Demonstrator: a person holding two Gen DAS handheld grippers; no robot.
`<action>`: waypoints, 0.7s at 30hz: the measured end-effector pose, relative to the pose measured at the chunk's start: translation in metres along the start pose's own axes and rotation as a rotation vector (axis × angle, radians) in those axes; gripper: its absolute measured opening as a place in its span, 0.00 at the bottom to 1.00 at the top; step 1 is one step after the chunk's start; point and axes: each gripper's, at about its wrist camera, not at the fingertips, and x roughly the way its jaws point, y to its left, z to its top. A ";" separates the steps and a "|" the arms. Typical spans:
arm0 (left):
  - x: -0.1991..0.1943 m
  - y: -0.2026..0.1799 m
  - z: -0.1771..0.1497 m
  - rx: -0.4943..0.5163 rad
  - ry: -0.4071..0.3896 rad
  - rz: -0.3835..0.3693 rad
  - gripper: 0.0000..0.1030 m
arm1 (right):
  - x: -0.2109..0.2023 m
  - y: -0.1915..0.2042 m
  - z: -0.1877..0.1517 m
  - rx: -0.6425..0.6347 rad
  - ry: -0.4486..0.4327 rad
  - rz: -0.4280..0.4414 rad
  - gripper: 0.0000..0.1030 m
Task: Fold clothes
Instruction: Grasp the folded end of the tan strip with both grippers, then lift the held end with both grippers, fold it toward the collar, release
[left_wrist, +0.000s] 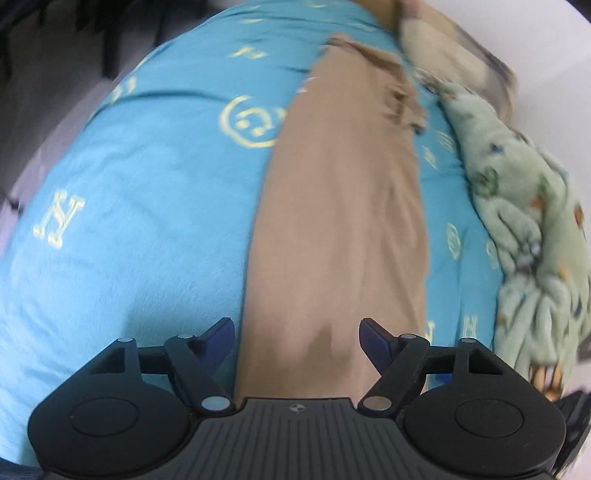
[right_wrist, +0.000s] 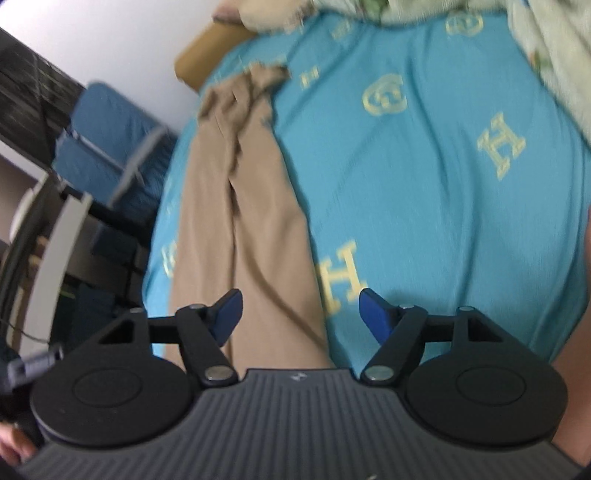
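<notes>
Tan fabric identifies the task item: a pair of trousers laid lengthwise on a bed covered by a turquoise bedsheet printed with yellow letter and face motifs. Both legs lie stacked or side by side in one long strip, with the bunched waist end at the far end of the bedsheet.

Left wrist view: the left tool hangs above the near end of the trousers. Its jaws stand wide apart and hold nothing; the tan strip passes between the blue fingertips. To the right of the trousers, a crumpled pale green fleece blanket with small coloured prints lies along the bedsheet edge. This view alone shows the blanket in full, and a pillow-like beige object beyond it, too blurred to identify further.

Right wrist view: the right tool is likewise spread wide and empty, positioned over the right edge of the trousers, with the bedsheet filling the area to the right. A lengthwise crease between the two legs is visible only here. Left of the bed, this view alone shows a blue padded chair and a white-edged table. Only an edge of the green blanket appears, at the top right.
</notes>
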 end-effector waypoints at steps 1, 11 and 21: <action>0.000 0.009 0.005 -0.053 -0.011 -0.002 0.75 | 0.004 -0.001 -0.002 0.002 0.027 -0.011 0.70; 0.036 0.006 -0.004 -0.086 0.119 0.019 0.69 | 0.010 0.008 -0.025 -0.011 0.130 -0.008 0.67; 0.012 -0.008 -0.017 -0.016 0.116 -0.121 0.07 | -0.013 0.013 -0.032 0.055 0.188 0.017 0.08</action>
